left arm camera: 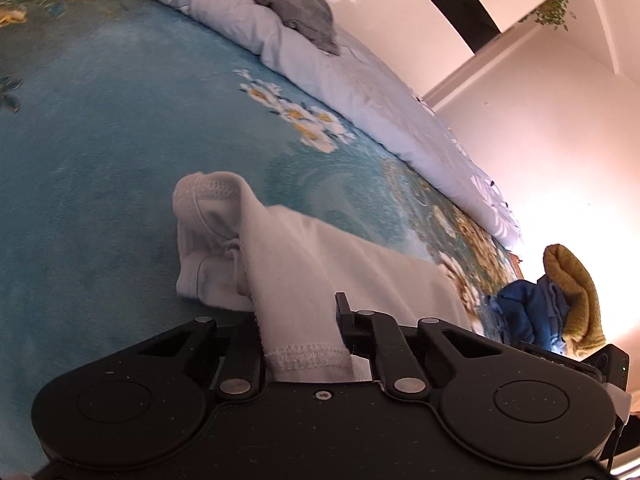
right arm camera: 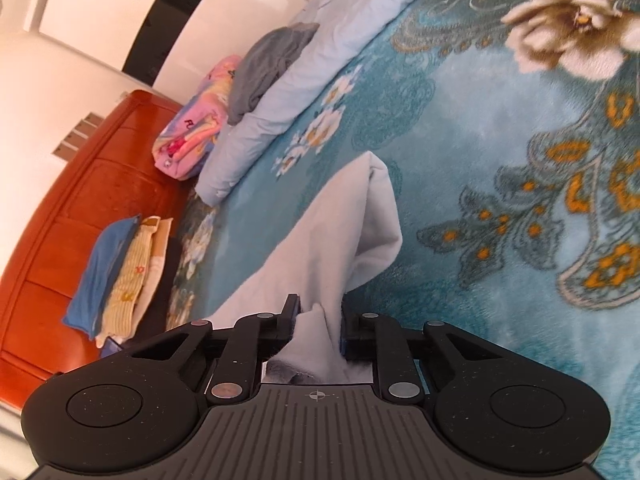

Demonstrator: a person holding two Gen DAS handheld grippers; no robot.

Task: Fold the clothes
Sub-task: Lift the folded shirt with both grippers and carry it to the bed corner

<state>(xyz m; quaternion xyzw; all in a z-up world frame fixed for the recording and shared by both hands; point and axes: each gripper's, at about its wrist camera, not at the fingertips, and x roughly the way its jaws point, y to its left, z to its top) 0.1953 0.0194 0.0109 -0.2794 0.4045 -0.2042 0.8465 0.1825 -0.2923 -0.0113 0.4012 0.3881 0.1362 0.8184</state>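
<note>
White garment [left arm camera: 320, 264] is pinched at its hem by the left gripper [left arm camera: 304, 344] and right gripper [right arm camera: 320, 328]; mid-fold; next, carry both corners across evenly.

White garments: one [left arm camera: 304, 264], stretched between both grippers
Grippers: two, left gripper [left arm camera: 304, 344] and right gripper [right arm camera: 318, 332], each clamped on that white cloth
Grey garments: one [left arm camera: 292, 8], on the far pale quilt
Pale quilts: one [left arm camera: 360, 92], folded along the far edge
Teal floral blankets: one [left arm camera: 100, 140]
Pink patterned bundles: one [right arm camera: 196, 120], left of the grey garment
Folded pile by the headboard: one [right arm camera: 116, 268] (blue and yellow-striped layers show; exact count unclear)
Wooden headboards: one [right arm camera: 60, 208]
Mustard cloths: one [left arm camera: 572, 288], far right
Blue cloths beside it: one [left arm camera: 528, 304]
</note>
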